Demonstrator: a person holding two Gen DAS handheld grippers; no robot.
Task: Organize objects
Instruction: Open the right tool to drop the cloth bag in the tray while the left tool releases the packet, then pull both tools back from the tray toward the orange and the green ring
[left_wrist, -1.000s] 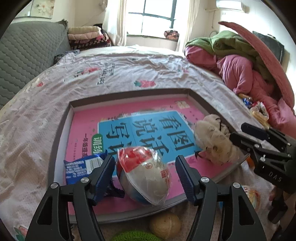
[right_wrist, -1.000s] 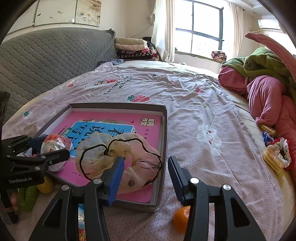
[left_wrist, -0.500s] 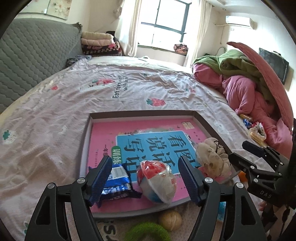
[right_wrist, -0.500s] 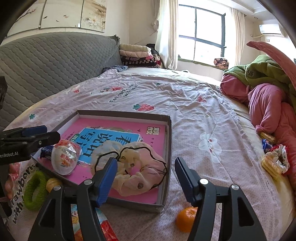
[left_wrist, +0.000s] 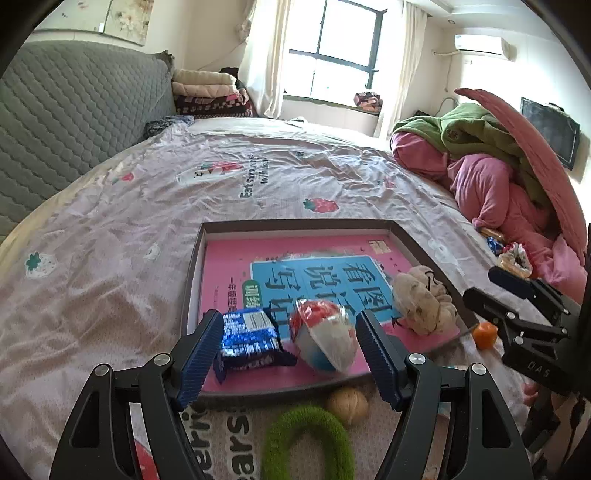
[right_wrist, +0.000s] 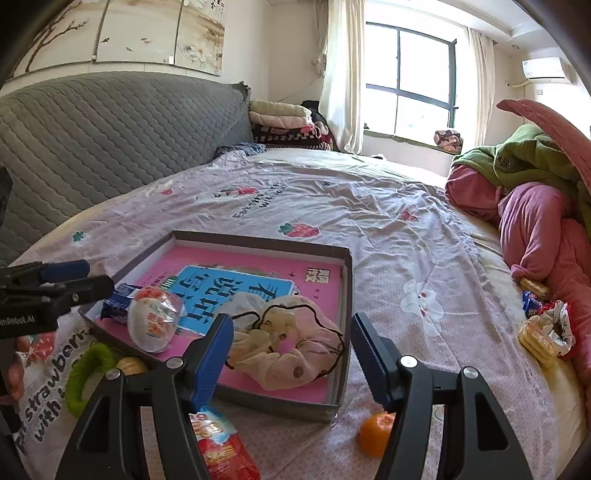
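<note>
While the left wrist view looks down, the left claw (left_wrist: 284, 354) hangs released w/ nothing gripped, above the box tray (left_wrist: 192, 273) on the bed (left_wrist: 110, 229); blue snack pack (left_wrist: 248, 338) and wrapped egg toy (left_wrist: 323, 338) lie inside, green ring (left_wrist: 306, 439) and tan ball (left_wrist: 348, 404) outside its near wall. Right wrist view: right claw (right_wrist: 291, 350), jaws just been widening, empty, over the scrunchie (right_wrist: 288, 350) in the tray; orange (right_wrist: 376, 430) and red packet (right_wrist: 221, 446) outside. Risk, imo: soft bedding, so a nudged tray tips, round bits roll.
</note>
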